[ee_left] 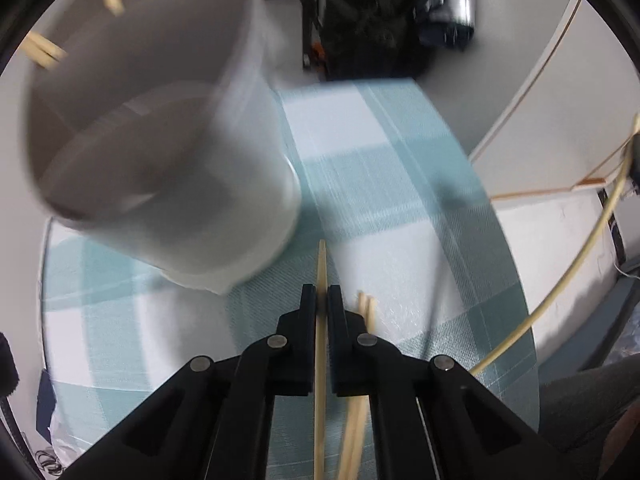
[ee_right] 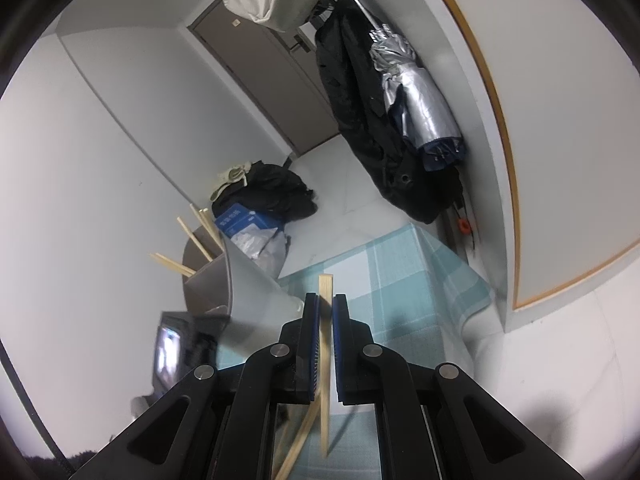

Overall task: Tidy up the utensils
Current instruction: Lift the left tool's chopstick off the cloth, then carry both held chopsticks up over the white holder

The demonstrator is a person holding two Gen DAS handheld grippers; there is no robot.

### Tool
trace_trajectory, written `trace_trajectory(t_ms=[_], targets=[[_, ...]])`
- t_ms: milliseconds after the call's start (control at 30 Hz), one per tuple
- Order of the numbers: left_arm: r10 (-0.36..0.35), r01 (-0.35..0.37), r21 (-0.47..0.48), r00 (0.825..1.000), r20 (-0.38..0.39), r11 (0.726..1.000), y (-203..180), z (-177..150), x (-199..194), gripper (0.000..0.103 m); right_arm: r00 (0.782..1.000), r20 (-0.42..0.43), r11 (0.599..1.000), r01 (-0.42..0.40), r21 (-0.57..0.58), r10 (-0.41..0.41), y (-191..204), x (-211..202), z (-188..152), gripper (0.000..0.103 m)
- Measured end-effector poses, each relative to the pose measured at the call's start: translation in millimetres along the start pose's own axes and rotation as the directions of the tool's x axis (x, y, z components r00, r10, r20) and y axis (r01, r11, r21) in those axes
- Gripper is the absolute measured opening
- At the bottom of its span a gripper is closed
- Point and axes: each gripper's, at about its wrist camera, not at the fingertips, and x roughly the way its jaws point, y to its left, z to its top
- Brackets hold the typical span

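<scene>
Your left gripper (ee_left: 321,300) is clamped on one chopstick (ee_left: 320,360), tip poking out past the jaws; two more chopsticks (ee_left: 366,312) lie just beside it on the blue checked cloth (ee_left: 400,160); the white cup (ee_left: 160,140) w/ sticks in it sits left; your right gripper (ee_right: 326,308) pinches another chopstick (ee_right: 325,312), cup (ee_right: 240,280) to its left.

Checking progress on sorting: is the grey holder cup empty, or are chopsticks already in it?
Not empty. Several wooden chopsticks stick up out of the grey cup and lean on its rim; how many in all, cannot tell.
</scene>
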Motion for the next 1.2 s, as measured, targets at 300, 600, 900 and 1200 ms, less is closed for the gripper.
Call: trace_trajectory(t_ms=[300, 600, 900, 1200], targets=[[-0.082, 0.099, -0.044, 0.954, 0.287, 0.994, 12, -9, -89, 0.001, 0.999, 0.045, 0.985, -0.017, -0.171, 0.025, 39, -11, -11, 0.006], [-0.124, 0.152, -0.03, 0.89, 0.439, 0.988, 22, -30, -127, 0.001, 0.993, 0.119, 0.946, 0.019, -0.325, 0.021, 85, -24, -26, 0.005], [-0.146, 0.17, -0.012, 0.874, 0.463, 0.985, 33, -28, -156, 0.001, 0.993, 0.119, 0.933, 0.025, -0.358, 0.019, 111, -20, -19, 0.005], [-0.16, 0.196, -0.022, 0.854, 0.495, 0.98, 48, -8, -192, 0.001, 0.991, 0.128, 0.929, 0.01, -0.371, 0.04, 139, -25, 11, 0.005]])
